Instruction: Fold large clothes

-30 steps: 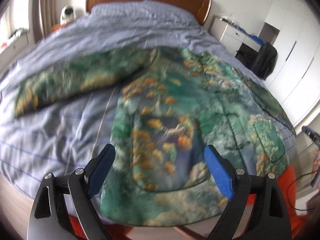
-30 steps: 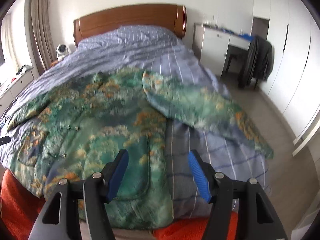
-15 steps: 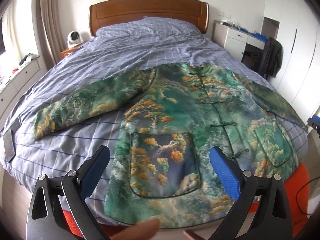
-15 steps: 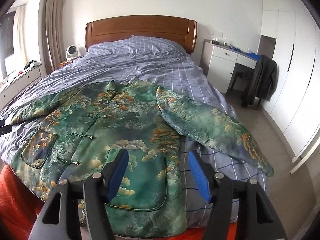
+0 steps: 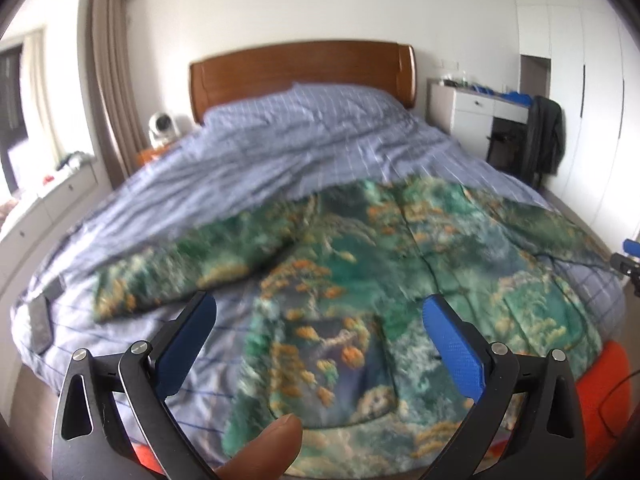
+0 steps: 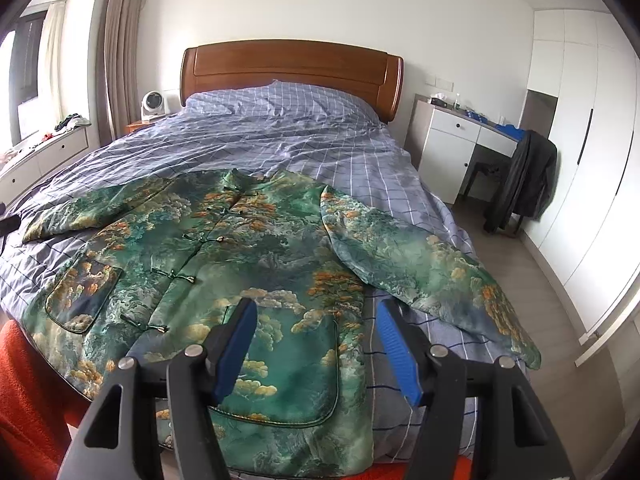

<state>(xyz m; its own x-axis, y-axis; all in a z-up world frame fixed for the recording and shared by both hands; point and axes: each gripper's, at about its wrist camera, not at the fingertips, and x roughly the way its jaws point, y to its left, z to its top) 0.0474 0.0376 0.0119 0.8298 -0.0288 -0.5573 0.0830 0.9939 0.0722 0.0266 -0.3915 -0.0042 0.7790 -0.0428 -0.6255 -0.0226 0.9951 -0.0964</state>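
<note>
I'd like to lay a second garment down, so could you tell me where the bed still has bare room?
The free patch is the checked duvet between the jacket's collar and the wooden headboard. Smaller bare strips lie below each spread sleeve, beside the jacket body. The foot end is crowded: the jacket covers it almost to the edge.

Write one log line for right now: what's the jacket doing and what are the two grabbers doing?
jacket: spread flat on bed, sleeves out, unfolded | left gripper: open, jaws just widened, empty | right gripper: open, empty, above hem
</note>
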